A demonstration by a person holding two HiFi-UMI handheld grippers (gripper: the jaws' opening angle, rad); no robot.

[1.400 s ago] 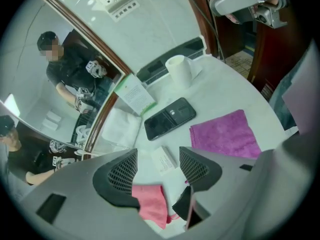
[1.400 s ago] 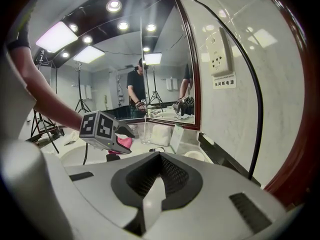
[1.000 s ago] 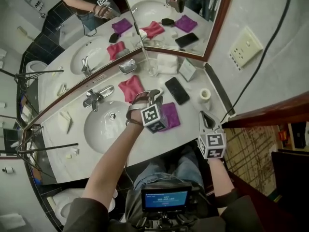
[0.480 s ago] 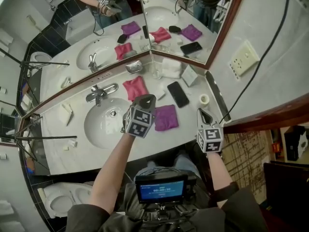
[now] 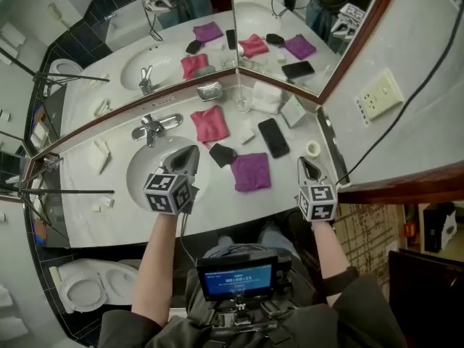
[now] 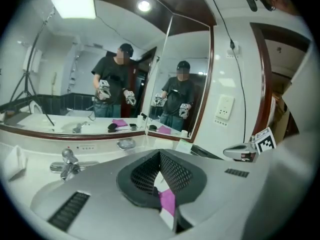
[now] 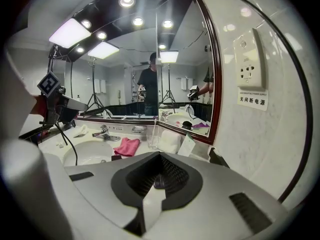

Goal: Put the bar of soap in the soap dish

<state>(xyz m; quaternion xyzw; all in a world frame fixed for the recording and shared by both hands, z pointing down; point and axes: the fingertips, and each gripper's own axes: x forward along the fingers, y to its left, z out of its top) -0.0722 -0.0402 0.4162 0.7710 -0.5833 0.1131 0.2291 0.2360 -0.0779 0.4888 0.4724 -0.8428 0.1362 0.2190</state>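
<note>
A small white bar of soap [image 5: 248, 134] lies on the counter between the red cloth [image 5: 211, 125] and the black phone [image 5: 273, 137]. The metal soap dish [image 5: 210, 90] stands at the mirror's foot, also seen as the soap dish [image 6: 126, 144] and the soap dish [image 7: 138, 129]. My left gripper [image 5: 190, 154] is shut and empty over the basin's right rim, well short of the soap. In its own view the left gripper [image 6: 161, 158] shows purple cloth past the shut jaws. My right gripper [image 5: 304, 162] hangs shut and empty at the counter's right end; the right gripper [image 7: 160, 156] faces the phone.
A black pouch [image 5: 222, 154] lies beside the purple cloth [image 5: 251, 171]. The faucet [image 5: 152, 128] sits behind the basin [image 5: 141, 174]. A glass [image 5: 241, 101], folded white towels [image 5: 265, 96], a card [image 5: 293, 112] and a tape roll [image 5: 312, 148] crowd the back right. Mirrors line the rear.
The left gripper has drawn back from over the purple cloth to the lower left, rolling and rising, and the black pouch now shows. The right gripper has barely moved.
</note>
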